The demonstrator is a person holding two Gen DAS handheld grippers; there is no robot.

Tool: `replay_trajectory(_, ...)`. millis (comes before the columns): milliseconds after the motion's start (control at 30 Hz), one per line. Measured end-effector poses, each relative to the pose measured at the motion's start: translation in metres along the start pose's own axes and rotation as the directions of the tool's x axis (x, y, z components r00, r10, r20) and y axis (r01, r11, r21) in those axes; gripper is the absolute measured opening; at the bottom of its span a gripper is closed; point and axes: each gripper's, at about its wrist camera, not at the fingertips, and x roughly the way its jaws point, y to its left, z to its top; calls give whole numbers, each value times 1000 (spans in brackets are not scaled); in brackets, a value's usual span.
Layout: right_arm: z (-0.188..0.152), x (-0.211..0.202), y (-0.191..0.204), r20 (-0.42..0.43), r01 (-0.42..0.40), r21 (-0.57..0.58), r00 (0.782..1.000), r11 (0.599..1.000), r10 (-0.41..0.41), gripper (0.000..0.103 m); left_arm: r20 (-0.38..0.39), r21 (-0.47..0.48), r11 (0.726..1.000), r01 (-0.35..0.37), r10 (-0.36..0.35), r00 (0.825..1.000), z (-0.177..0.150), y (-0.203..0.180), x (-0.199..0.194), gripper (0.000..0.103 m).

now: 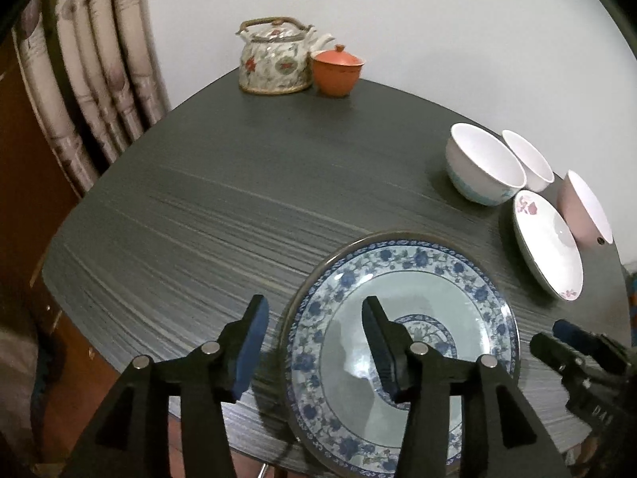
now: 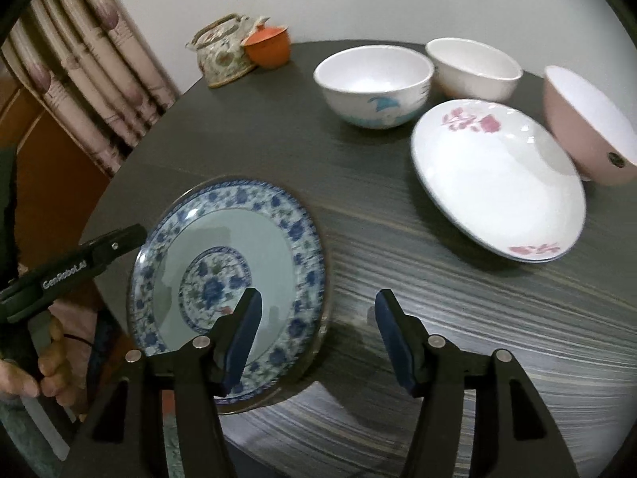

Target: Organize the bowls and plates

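A blue-and-white floral plate (image 1: 402, 342) (image 2: 231, 267) lies at the near edge of the dark table. My left gripper (image 1: 314, 314) is open, its jaws either side of the plate's left rim. My right gripper (image 2: 316, 310) is open, its jaws either side of the plate's right rim. A white plate with pink flowers (image 1: 547, 243) (image 2: 497, 183) lies further right. Behind it stand a white bowl with a blue pattern (image 1: 483, 163) (image 2: 374, 85), a plain white bowl (image 1: 527, 159) (image 2: 473, 65) and a pink bowl (image 1: 585, 207) (image 2: 589, 123).
A flowered teapot (image 1: 274, 57) (image 2: 223, 49) and an orange lidded cup (image 1: 337, 67) (image 2: 268, 46) stand at the table's far edge by the wall. A curtain (image 1: 87, 79) hangs left. The round table (image 1: 239, 199) drops off at its near edge.
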Motion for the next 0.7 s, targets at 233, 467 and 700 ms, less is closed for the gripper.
replay_trajectory(233,-3,-17,-32,52,48,41,997,998,-50,58,30,-11,1000,-17,18,999,-7,-9,3,51)
replay_trajectory(467,-8,-32,-84,84,78,122,993,989,-89,58,72,47,998,-48,45,996,1,-27,-5,59)
replay_trajectory(700,-9,-44,-140,109,109,196,985,975,-132,58,72,92,995,42,-48,996,20,-72,-7,59)
